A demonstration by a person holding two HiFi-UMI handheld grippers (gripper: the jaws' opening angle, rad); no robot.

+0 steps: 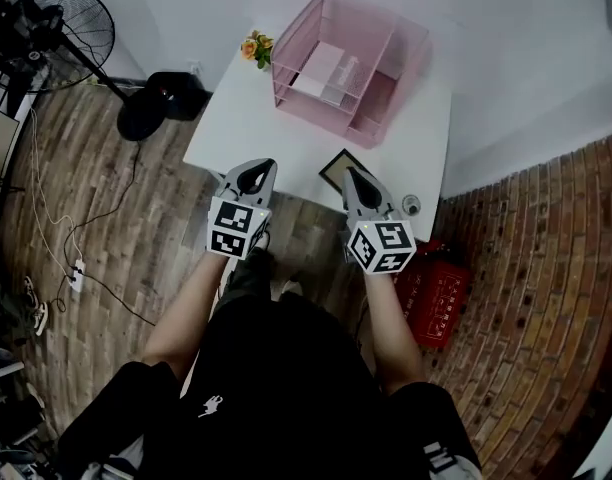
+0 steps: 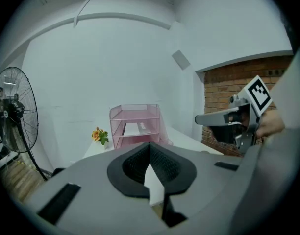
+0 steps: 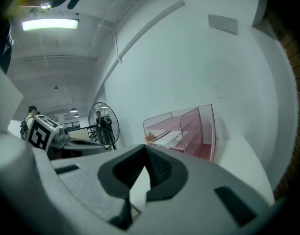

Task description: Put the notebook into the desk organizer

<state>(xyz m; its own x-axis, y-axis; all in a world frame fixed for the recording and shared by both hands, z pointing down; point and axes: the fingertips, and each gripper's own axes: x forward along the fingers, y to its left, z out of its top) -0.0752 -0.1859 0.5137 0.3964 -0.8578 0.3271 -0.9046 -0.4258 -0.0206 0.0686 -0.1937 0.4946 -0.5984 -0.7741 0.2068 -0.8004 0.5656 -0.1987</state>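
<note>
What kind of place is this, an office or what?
Likely an indoor office or studio corner: a small white table by a white wall, a pink desk organizer on it, and a pedestal fan on the plank floor nearby.

Desk organizer (image 1: 351, 63): on the tabletop (image 1: 241, 128), at its far edge, toward the right corner.
Flowers (image 1: 256, 48): far left corner, just left of the organizer.
Notebook (image 1: 336, 166): flat at the near edge, well apart from the organizer.
Left gripper (image 1: 254, 173), right gripper (image 1: 354, 178): side by side at the near edge, the right one just before the notebook.
Fan (image 1: 71, 28): on the floor, left of the table.
</note>
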